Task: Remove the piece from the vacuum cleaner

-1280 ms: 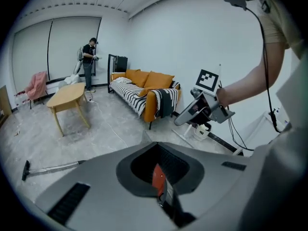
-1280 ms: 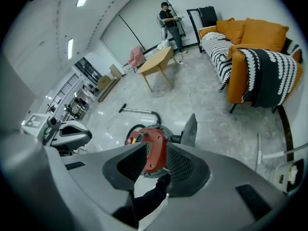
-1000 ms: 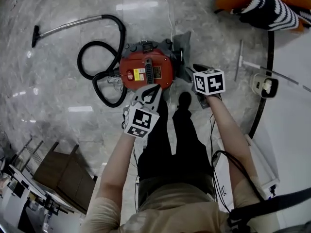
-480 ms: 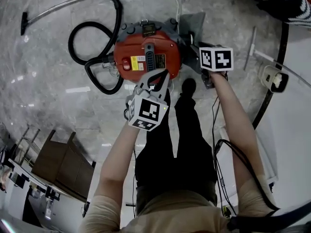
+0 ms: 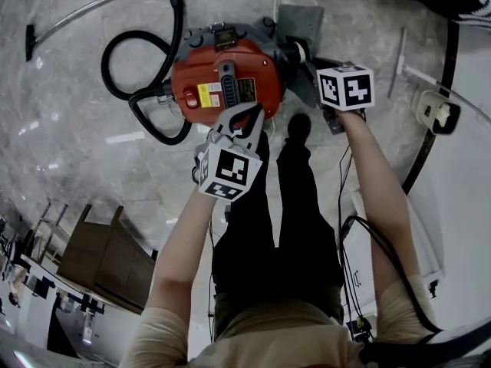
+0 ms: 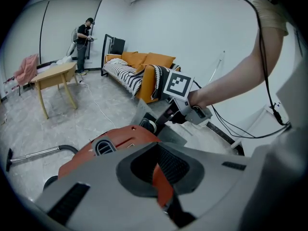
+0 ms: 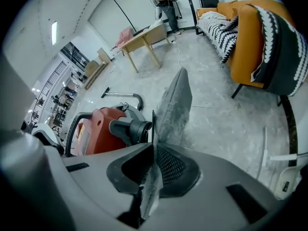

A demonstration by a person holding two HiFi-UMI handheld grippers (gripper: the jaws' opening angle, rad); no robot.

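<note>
Over the last second I've brought both grippers down to the vacuum cleaner [image 5: 222,79], which now fills more of the far middle of the head view. My right gripper [image 7: 153,167] has just been closing its jaws, and they now pinch the piece [image 7: 173,105]. It is a flat grey felt-like sheet, standing edge-on between the mesh-textured pads at the machine's right side, just beside the round black outlet [image 7: 132,129]. My left gripper [image 6: 161,177] is closed as it was before, with its tips at the near rim of the glossy orange-red dome. A sliver of that red shows in the seam between its pads, and I can't tell whether it is clamped. The black hose [image 5: 179,18] loops at the left. Its slim metal wand [image 5: 77,11] lies farther left on the polished, marbled grey floor [image 5: 92,167].
</note>
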